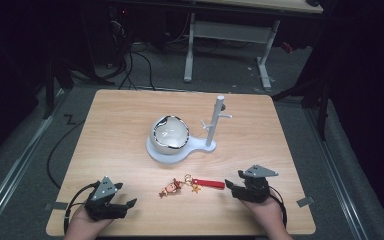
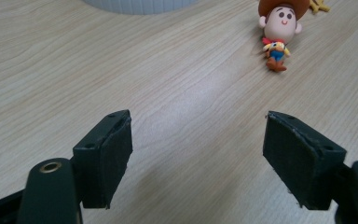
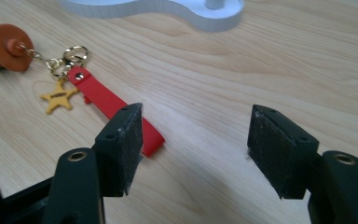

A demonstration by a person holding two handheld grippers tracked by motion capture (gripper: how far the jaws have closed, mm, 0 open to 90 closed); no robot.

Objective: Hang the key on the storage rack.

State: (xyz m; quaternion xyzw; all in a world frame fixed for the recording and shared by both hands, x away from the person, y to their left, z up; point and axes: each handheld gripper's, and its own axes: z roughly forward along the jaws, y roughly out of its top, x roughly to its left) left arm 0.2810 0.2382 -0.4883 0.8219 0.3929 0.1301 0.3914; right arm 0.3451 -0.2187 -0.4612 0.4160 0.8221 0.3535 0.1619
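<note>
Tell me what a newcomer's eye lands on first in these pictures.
The bright keychain at the near middle of the table: a cowboy figure, a gold star and a red strap, lying between the open left gripper and open right gripper. Behind it, a white bowl sits on a white stand with a pegged post.

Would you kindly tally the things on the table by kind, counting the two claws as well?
Claws: 2, left and right, both open
Keychains: 1, with red strap, star charm and cowboy figure
Stands: 1, white, with pegs
Bowls: 1, on the stand's base
Total: 5
</note>
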